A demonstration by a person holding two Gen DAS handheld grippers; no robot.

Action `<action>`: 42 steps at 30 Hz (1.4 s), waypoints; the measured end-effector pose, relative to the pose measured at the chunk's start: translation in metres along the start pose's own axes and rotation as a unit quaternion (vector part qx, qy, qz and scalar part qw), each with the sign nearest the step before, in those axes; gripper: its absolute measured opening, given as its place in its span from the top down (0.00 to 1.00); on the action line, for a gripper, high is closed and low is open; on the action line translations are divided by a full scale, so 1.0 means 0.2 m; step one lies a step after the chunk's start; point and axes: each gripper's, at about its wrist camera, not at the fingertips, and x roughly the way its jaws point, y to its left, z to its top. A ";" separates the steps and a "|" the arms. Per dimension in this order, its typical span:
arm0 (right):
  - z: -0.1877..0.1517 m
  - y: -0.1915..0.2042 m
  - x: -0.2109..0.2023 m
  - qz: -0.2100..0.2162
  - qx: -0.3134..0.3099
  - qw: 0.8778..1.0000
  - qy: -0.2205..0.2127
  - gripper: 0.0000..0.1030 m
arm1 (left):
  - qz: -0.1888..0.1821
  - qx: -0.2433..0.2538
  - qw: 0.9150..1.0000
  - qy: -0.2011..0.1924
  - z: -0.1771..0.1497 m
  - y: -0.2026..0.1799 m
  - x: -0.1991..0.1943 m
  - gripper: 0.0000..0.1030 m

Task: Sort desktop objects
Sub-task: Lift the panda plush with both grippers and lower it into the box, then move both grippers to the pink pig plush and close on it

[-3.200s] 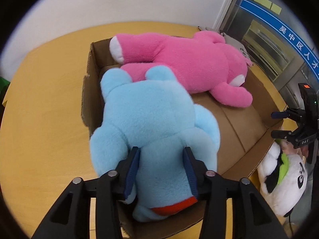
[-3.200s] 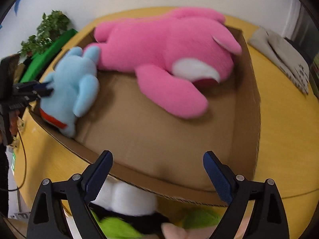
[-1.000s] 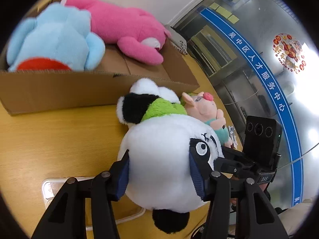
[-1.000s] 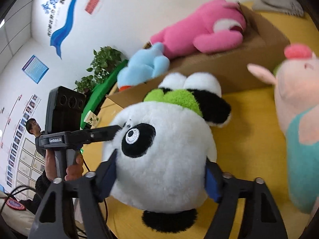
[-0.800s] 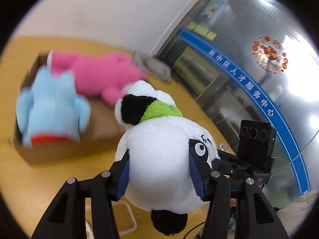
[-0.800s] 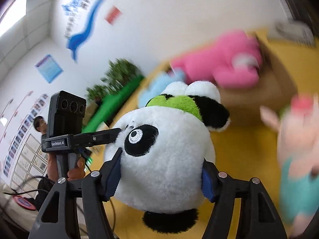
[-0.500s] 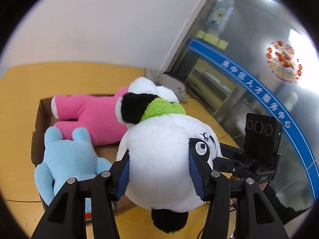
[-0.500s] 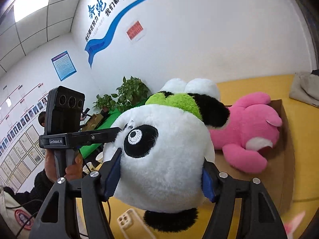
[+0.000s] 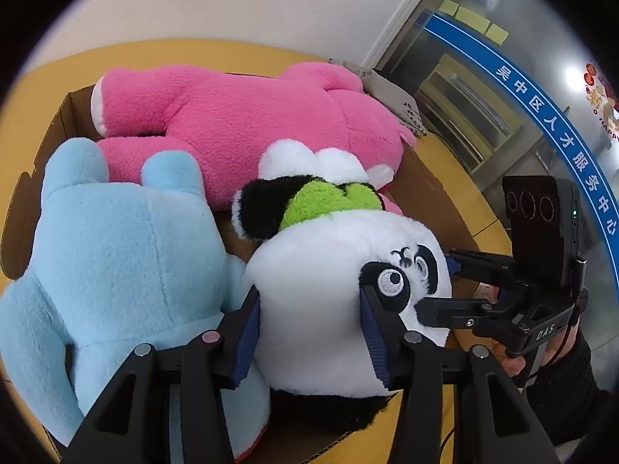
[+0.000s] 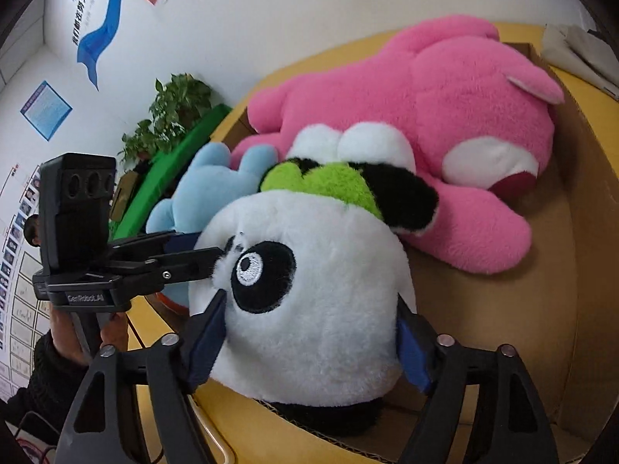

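Observation:
Both grippers are shut on a white panda plush (image 9: 329,282) with black ears and a green tuft. My left gripper (image 9: 309,332) clamps it from one side and my right gripper (image 10: 309,336) from the other, holding it over the near part of the cardboard box (image 10: 572,278). The panda also fills the right wrist view (image 10: 309,290). In the box lie a pink plush (image 9: 240,123) along the far side and a light blue plush (image 9: 116,263) at the left, pressed against the panda. The right gripper shows in the left wrist view (image 9: 437,286).
The box stands on a yellow wooden table (image 9: 154,54). A grey cloth item (image 9: 390,92) lies on the table past the box. A potted plant (image 10: 174,112) and a green panel (image 10: 174,162) stand beyond the table. A white object (image 10: 216,437) lies by the box's near wall.
Both grippers have carried the panda from the table beside the box, up and over the wall, and lowered it into the box next to the blue plush.

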 end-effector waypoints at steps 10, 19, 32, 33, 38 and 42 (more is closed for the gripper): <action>0.08 0.06 -0.20 -0.041 -0.057 0.997 -0.024 0.47 | 0.000 0.003 1.000 -0.005 -0.01 0.02 -0.01 0.52; 0.03 0.03 0.00 -0.070 -0.041 0.996 0.026 0.50 | 0.039 0.051 0.998 -0.029 0.04 -0.14 -0.18 0.55; -0.04 -0.12 -0.34 -0.139 0.014 0.990 -0.017 0.18 | 0.051 0.037 0.998 0.019 0.05 -0.06 0.06 0.49; -0.06 -0.17 -0.33 -0.151 0.025 0.988 -0.003 0.19 | 0.049 0.034 0.998 0.017 0.05 -0.05 0.06 0.49; -0.19 -0.13 -0.24 -0.190 0.005 0.981 0.036 0.24 | 0.054 0.031 0.998 0.019 0.01 -0.04 0.02 0.48; -0.26 0.02 -0.37 -0.147 -0.019 0.989 -0.003 0.23 | 0.072 0.012 0.997 0.011 -0.08 0.01 -0.10 0.35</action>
